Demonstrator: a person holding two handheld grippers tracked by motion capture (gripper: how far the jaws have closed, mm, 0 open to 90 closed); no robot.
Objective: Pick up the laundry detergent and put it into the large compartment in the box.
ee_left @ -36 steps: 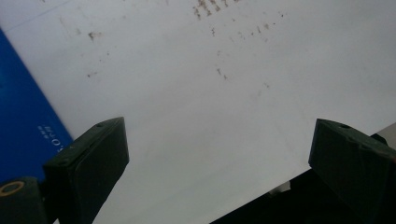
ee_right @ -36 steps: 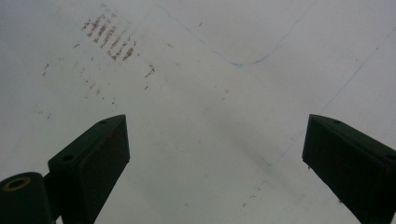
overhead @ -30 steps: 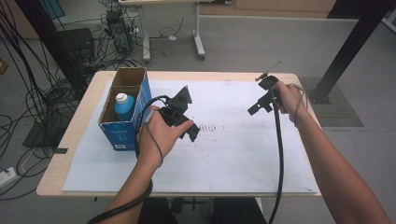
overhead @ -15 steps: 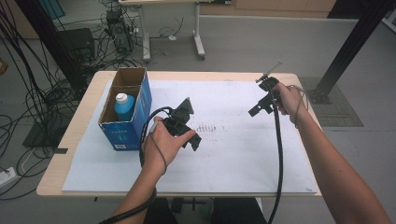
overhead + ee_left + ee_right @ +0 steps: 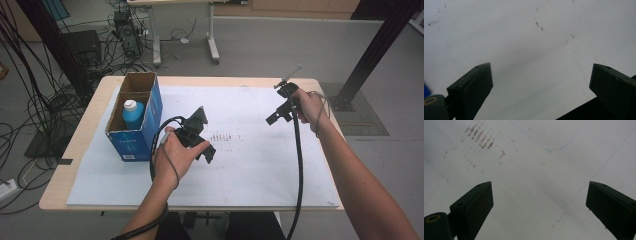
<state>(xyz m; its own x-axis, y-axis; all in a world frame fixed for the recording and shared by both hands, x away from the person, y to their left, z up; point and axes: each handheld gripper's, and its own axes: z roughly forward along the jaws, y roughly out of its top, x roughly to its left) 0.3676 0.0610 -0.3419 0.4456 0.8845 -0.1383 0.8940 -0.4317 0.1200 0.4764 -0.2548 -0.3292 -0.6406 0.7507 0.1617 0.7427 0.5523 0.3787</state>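
A bottle (image 5: 133, 113) stands in the box (image 5: 148, 119) at the table's (image 5: 90, 125) left side, with the left gripper (image 5: 202, 145) just right of it and the right gripper (image 5: 278, 114) well apart toward the table's right.

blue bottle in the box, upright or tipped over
Upright: the blue bottle stands in the cardboard box, its white cap pointing up above the blue body.

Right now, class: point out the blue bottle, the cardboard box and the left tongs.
blue bottle (image 5: 133, 114), high view, on its blue body below the white cap.
cardboard box (image 5: 150, 116), high view, on its blue outer side wall.
left tongs (image 5: 206, 150), high view, midway between the fingertips, above the white paper.
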